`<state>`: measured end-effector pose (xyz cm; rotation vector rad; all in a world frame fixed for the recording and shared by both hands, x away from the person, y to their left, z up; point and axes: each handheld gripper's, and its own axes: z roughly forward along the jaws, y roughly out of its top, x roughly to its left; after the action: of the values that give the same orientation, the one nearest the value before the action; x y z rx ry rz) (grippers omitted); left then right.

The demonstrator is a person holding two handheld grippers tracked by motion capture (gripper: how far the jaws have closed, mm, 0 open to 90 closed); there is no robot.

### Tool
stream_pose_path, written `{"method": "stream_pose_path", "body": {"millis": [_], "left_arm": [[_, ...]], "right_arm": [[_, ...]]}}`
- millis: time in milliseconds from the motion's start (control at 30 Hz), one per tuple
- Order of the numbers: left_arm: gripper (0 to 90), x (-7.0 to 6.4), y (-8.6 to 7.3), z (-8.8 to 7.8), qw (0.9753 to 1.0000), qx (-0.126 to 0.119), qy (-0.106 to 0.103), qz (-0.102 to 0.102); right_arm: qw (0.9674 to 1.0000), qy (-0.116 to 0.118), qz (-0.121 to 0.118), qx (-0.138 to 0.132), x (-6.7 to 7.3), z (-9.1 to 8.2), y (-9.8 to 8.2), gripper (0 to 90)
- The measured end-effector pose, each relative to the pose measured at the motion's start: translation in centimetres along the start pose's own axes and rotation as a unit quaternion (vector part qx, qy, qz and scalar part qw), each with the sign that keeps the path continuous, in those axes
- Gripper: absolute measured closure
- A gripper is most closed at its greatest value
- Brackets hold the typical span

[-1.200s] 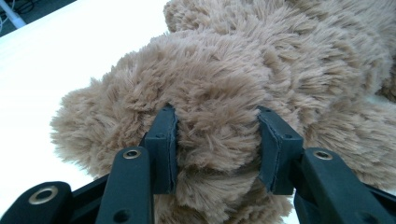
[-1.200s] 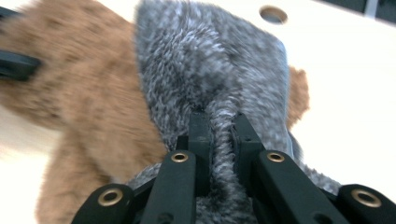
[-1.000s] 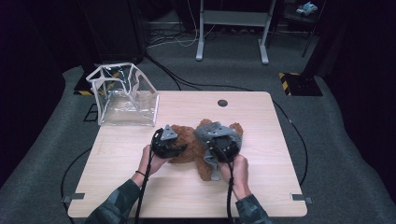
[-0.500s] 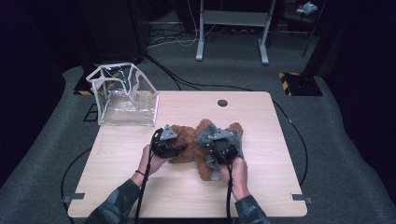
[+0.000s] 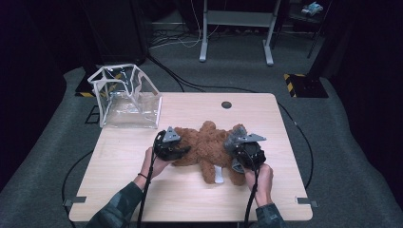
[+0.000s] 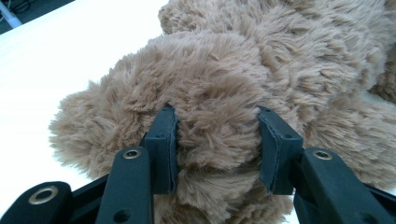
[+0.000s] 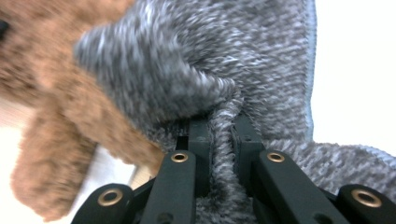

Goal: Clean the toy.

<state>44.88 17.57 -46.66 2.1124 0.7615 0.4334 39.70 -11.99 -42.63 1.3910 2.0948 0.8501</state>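
Note:
A brown teddy bear [image 5: 205, 146] lies on the wooden table [image 5: 142, 190]. My left gripper [image 5: 182, 151] is at its left end; in the left gripper view my left gripper [image 6: 217, 135] has both pads pressed into a thick wad of the teddy bear's [image 6: 233, 70] fur. My right gripper [image 5: 239, 146] is at the bear's right end. In the right gripper view my right gripper [image 7: 219, 126] is shut on a fold of a grey knit garment [image 7: 210, 60], with the bear's brown fur [image 7: 51, 116] to its left. The garment [image 5: 231, 141] shows grey beside the bear.
A clear plastic bag with white trim [image 5: 126, 97] stands open at the table's back left corner. A dark round cable hole [image 5: 226, 104] sits near the far edge. A white tag [image 5: 218, 175] hangs off the bear toward the front. Cables trail from both grippers.
My right gripper has moved to the right with the grey knit fold in it, uncovering more of the bear's middle. The left gripper has stayed in place on the fur.

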Motion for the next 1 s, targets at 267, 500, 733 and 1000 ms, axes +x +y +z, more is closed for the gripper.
{"method": "stream_pose_path", "body": {"millis": [267, 500, 733, 1000], "left_arm": [[54.6, -0.1, 0.1, 0.0, 1.0, 0.005, 0.002, 0.003], [54.6, 0.0, 0.0, 0.0, 1.0, 0.002, -0.001, -0.003], [54.7, 0.0, 0.1, 0.0, 1.0, 0.002, -0.002, 0.002], [54.7, 0.0, 0.2, 0.1, 1.0, 0.0, -0.003, 0.001]], "right_arm": [[0.9958, 0.064, -0.063, -0.02, 6.4, 0.7, 3.0, 81.9], [0.9934, 0.064, -0.096, 0.005, 9.7, 3.9, 4.0, 81.9], [0.9963, 0.054, -0.067, 0.006, 6.0, 2.6, 2.7, 82.1], [0.9992, 0.029, -0.025, 0.007, 2.1, 1.3, 1.1, 82.1]]}}
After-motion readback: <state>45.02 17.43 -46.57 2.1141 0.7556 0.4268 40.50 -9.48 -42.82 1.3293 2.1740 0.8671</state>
